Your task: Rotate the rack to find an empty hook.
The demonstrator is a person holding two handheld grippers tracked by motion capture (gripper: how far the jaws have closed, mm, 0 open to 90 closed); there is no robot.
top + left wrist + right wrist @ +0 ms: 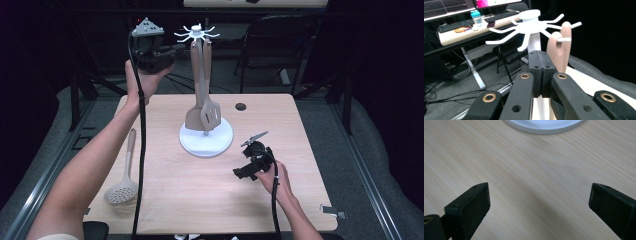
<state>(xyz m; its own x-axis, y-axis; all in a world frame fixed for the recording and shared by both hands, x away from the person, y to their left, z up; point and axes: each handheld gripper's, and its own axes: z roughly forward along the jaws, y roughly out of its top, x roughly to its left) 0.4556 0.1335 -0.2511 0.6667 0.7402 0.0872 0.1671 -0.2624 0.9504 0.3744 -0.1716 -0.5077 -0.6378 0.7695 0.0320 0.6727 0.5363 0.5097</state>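
A white utensil stand [205, 131] sits mid-counter [165, 200], with two beige spatulas [202, 100] hanging from its hooks. The left hand-held gripper [175, 50], jaws closed and empty, hovers beside the hook crown [531, 25]. The right hand-held gripper [239, 173] rests open near the base. A slotted spoon [122, 187] lies at the left.

Skimmer [123, 189] left of rack [206, 137]

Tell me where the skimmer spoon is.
High view: the skimmer spoon lies flat on the wooden table near its front left corner, left of the white utensil stand.
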